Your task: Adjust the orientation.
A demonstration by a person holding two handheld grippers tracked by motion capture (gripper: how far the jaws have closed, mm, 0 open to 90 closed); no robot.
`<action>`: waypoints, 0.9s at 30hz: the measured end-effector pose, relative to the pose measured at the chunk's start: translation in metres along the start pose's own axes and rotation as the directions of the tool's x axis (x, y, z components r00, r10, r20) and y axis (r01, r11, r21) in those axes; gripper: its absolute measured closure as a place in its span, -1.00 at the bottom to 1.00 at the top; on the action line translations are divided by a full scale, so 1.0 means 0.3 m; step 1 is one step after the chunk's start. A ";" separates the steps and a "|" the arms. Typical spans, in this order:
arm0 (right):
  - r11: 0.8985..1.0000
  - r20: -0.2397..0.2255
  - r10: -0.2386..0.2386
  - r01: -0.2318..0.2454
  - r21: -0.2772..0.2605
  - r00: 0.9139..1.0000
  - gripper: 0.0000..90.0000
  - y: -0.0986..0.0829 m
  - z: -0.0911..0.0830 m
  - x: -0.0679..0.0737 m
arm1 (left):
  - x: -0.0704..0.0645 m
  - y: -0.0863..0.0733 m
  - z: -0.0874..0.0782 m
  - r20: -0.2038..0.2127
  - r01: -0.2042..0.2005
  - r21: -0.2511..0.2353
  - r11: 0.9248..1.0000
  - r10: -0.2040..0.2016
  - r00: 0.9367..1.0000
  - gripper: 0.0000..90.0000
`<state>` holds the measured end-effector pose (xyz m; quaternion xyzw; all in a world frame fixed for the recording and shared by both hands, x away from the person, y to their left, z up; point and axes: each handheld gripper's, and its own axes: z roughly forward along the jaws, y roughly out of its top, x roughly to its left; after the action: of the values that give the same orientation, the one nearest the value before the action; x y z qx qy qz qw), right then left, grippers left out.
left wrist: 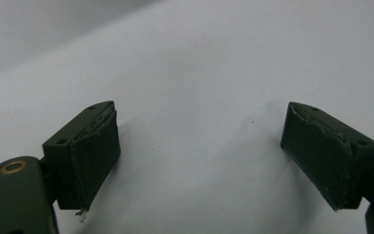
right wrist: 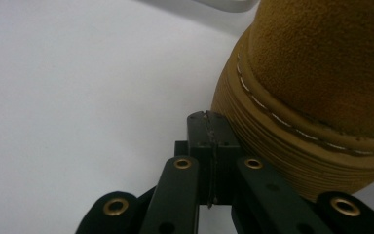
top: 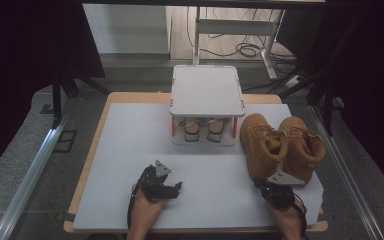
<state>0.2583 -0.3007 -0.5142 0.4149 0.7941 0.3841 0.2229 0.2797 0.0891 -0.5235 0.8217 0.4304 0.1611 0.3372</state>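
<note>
Right gripper view shows the right gripper [right wrist: 208, 127] closed on nothing, just beside the tan boot [right wrist: 316, 87]; left gripper [left wrist: 199, 156] is wide open, empty. Approach step, I think: next, open and grasp the boot.

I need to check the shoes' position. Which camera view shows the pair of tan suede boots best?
The high view: both tan suede boots stand side by side right of the white rack. The right gripper view shows one boot's toe close beside the shut right tool. The left gripper view looks at white table.
</note>
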 end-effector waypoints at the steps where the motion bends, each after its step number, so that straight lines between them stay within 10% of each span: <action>1: 1.000 0.000 0.003 -0.003 0.000 1.000 1.00 -0.002 -0.003 -0.003 | 0.000 0.000 0.000 0.000 0.000 0.000 1.000 0.000 1.000 -0.69; 14: 0.999 0.003 0.045 -0.045 0.007 0.999 0.96 -0.004 -0.007 -0.003 | 0.000 0.000 0.000 -0.001 0.000 0.000 1.000 0.000 1.000 -0.69; 27: 0.972 -0.021 0.185 -0.186 -0.141 0.983 0.06 -0.019 -0.115 -0.013 | 0.000 0.000 0.000 -0.001 0.000 0.000 1.000 0.000 1.000 -0.69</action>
<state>0.2344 -0.3208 -0.4976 0.4687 0.7234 0.4603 0.2122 0.2796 0.0891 -0.5235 0.8216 0.4304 0.1616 0.3371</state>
